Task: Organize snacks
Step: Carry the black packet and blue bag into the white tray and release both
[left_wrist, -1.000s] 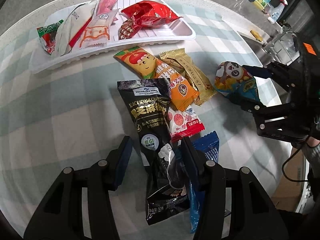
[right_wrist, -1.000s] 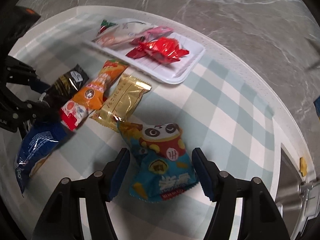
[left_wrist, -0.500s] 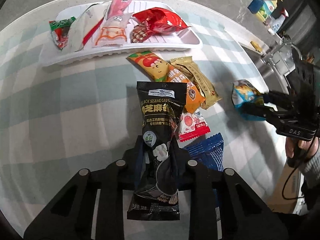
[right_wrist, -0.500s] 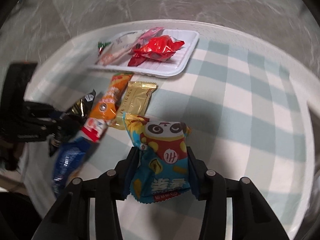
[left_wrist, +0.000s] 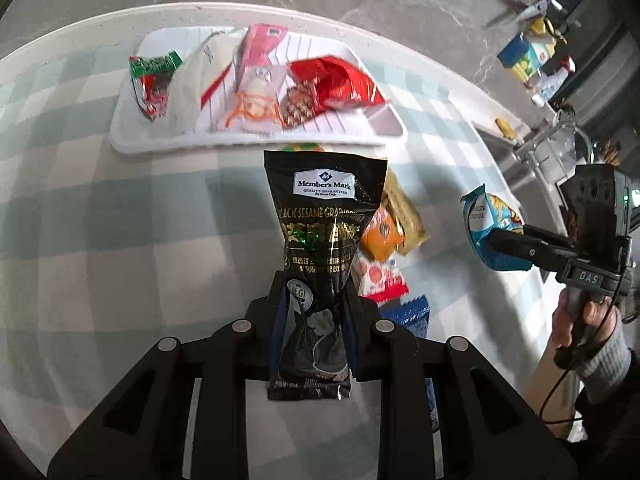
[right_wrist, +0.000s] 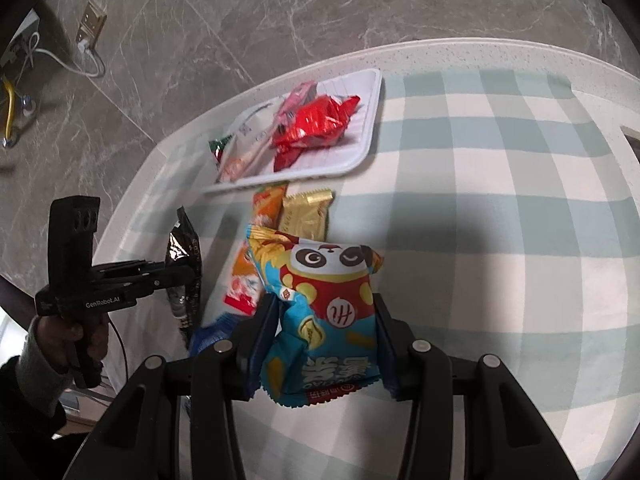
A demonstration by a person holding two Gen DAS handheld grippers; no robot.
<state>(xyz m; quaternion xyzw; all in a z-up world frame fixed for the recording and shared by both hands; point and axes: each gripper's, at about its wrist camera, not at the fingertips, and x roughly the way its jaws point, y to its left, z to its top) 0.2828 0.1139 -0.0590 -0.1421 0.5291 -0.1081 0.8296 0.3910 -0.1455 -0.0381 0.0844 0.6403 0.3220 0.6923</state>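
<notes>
My left gripper (left_wrist: 314, 300) is shut on a black sesame snack packet (left_wrist: 324, 216) and holds it above the checked tablecloth. My right gripper (right_wrist: 326, 320) is shut on a blue panda snack bag (right_wrist: 324, 312), lifted off the table. The white tray (left_wrist: 384, 130) at the far side holds several packets, among them a red one (left_wrist: 332, 84). An orange packet (right_wrist: 266, 208), a gold packet (right_wrist: 306, 216) and a blue packet (left_wrist: 416, 312) lie on the cloth between tray and grippers. The right gripper with the panda bag (left_wrist: 492, 224) shows in the left wrist view; the left gripper (right_wrist: 176, 272) shows in the right wrist view.
The round table (right_wrist: 520, 52) has a pale rim and a green-white checked cloth. The grey marble floor (right_wrist: 280, 8) lies beyond. Bottles and clutter (left_wrist: 532, 56) stand at the far right, off the table. A red-white packet (left_wrist: 380, 276) lies beside the orange one.
Both grippers closed on their packets and lifted them: the left took the black sesame packet, the right took the panda bag. Both now sit higher above the table.
</notes>
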